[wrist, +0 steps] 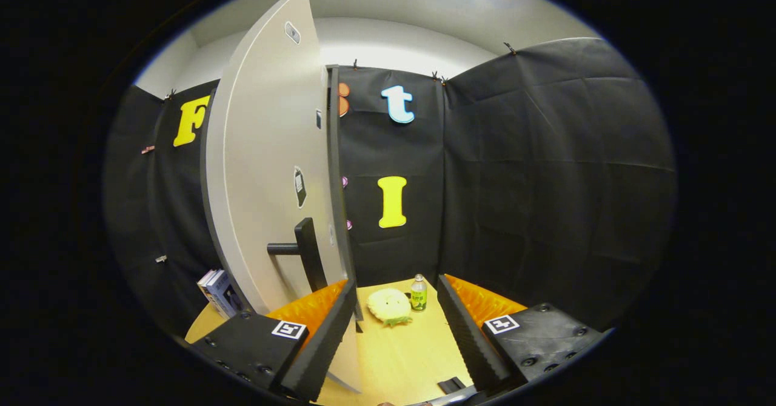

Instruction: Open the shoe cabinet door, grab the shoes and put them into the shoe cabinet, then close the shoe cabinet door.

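Note:
The shoe cabinet door [267, 169] is a tall pale panel with a dark edge, standing swung open and seen almost edge-on. Its black bar handle [306, 254] sticks out on the near face, just above my left finger [321, 339]. My gripper [397, 333] is open, and the door's lower edge runs down just inside the left finger; nothing is clamped. Beyond the fingertips a fluffy yellow shoe [389, 306] lies on the wooden table [400, 357].
A small bottle with a green label [418, 292] stands right beside the yellow shoe. A few books [218, 294] lean at the table's left corner behind the door. A small dark object [451, 385] lies near the right finger's base.

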Tool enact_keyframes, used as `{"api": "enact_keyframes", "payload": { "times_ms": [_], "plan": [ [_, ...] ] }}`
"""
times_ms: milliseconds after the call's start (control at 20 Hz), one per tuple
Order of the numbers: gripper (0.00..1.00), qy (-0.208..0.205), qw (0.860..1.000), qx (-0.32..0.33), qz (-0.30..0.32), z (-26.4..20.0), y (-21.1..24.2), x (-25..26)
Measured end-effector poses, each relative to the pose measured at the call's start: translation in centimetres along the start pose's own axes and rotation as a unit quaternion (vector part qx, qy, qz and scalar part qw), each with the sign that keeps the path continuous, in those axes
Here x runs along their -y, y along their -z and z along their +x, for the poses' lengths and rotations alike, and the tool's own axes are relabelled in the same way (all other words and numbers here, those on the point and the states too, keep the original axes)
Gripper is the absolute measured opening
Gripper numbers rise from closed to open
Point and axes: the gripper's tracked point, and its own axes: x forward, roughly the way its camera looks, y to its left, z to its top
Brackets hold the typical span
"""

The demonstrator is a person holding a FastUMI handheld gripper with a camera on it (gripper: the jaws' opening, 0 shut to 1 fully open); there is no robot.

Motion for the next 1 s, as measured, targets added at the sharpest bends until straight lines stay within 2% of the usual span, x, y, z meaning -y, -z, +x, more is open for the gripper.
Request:
{"api": "enact_keyframes", "payload": {
  "times_ms": [350, 700, 1000],
  "plan": [
    [0.92, -0.049, 0.999, 0.011, -0.008, -0.4, 0.5, -9.1],
    [0.96, -0.115, 0.993, 0.02, -0.022, 2.0, 0.3, -18.8],
    [0.98, -0.121, 0.992, 0.021, -0.025, 4.5, -0.6, -21.4]
  ]
}}
